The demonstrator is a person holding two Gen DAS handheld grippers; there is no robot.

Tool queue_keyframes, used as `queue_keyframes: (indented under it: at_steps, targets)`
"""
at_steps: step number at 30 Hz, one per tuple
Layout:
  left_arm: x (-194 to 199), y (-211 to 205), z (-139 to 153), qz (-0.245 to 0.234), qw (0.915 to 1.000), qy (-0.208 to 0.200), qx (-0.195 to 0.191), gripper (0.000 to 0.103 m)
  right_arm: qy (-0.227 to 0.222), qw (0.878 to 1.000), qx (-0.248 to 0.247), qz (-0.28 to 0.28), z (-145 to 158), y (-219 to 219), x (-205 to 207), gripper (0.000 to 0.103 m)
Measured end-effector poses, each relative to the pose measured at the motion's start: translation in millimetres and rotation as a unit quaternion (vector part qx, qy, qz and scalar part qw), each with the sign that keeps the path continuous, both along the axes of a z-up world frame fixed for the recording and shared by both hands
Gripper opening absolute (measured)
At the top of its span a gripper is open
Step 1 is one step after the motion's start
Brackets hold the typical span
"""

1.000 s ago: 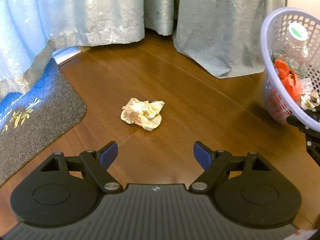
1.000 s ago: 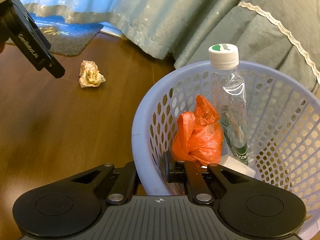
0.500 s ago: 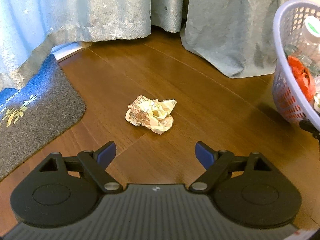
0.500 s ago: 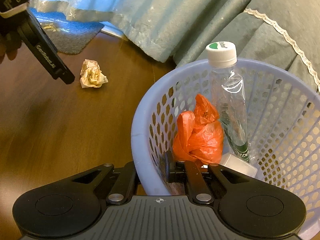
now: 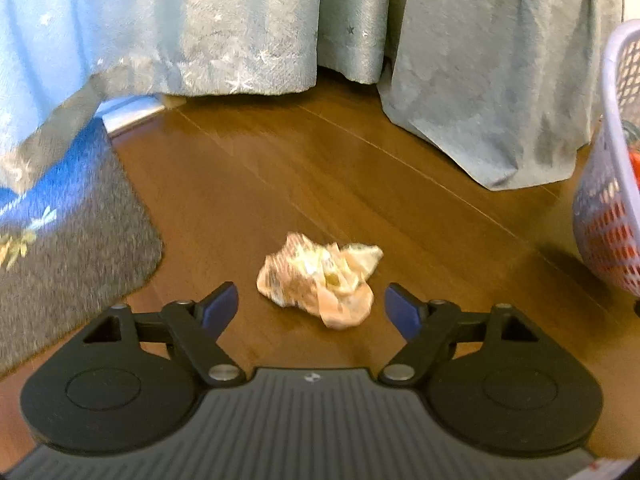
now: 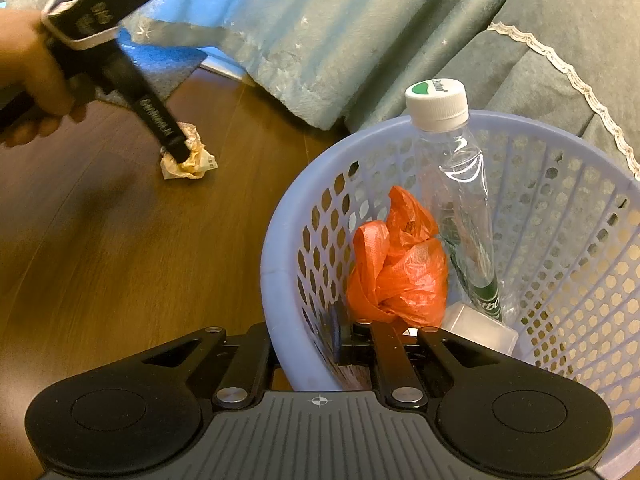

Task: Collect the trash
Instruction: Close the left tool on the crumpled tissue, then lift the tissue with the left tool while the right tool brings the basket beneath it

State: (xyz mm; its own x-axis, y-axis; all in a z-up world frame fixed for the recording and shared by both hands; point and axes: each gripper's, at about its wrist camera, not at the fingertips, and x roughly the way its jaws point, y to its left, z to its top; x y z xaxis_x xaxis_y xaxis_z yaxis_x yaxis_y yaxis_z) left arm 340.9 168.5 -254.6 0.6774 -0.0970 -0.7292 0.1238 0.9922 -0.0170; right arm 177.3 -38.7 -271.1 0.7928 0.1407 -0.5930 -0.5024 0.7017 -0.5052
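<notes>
A crumpled tan paper wrapper [image 5: 320, 278] lies on the wooden floor, just ahead of my open left gripper [image 5: 312, 306], whose blue fingertips [image 5: 219, 307] flank its near edge. From the right wrist view the same wrapper [image 6: 192, 158] sits under the left gripper's tip, held by a hand [image 6: 28, 76]. My right gripper [image 6: 316, 344] is shut on the rim of the lavender basket [image 6: 280, 264]. Inside the basket are a clear plastic bottle [image 6: 460, 184], an orange plastic bag [image 6: 400, 264] and a clear box [image 6: 480, 328].
Pale blue curtains [image 5: 200, 28] and a grey-green cloth [image 5: 500, 72] hang to the floor behind the wrapper. A grey and blue mat [image 5: 60, 220] lies at the left. The basket's side [image 5: 608, 216] shows at the right edge of the left wrist view.
My left gripper has moved forward and down toward the wrapper, which now sits just in front of the open fingers. The right gripper stays clamped on the basket rim.
</notes>
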Motion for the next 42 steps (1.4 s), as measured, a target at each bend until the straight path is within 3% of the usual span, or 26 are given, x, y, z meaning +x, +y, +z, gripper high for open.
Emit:
queue_keyframes:
  at_steps: [7,9,18,26,33,42]
  targets:
    - [22,-4,-6,-0.017,0.9998,0.009,0.008,0.054,0.000,1.000,-0.002,0.011,-4,-4,-6,0.009]
    - [25,-8,-9,-0.026,0.9994,0.015,0.015,0.044,0.001,1.000,0.000,0.010,-3,-3,-6,0.009]
    - [8,-11,-5,-0.035,0.9986,0.036,0.015,0.029,0.006,1.000,0.006,0.004,2,-4,-5,0.008]
    - [-39,-17,-3,-0.045,0.9975,0.053,0.013,0.023,0.018,1.000,0.003,0.011,5,-8,-10,0.009]
    - [-82,-28,3,-0.059,0.9957,0.070,0.017,0.021,0.040,0.997,-0.013,0.069,9,-27,-14,0.009]
    - [-114,-41,18,-0.068,0.9947,0.077,-0.004,0.021,0.058,0.993,-0.038,0.096,14,-40,-25,0.009]
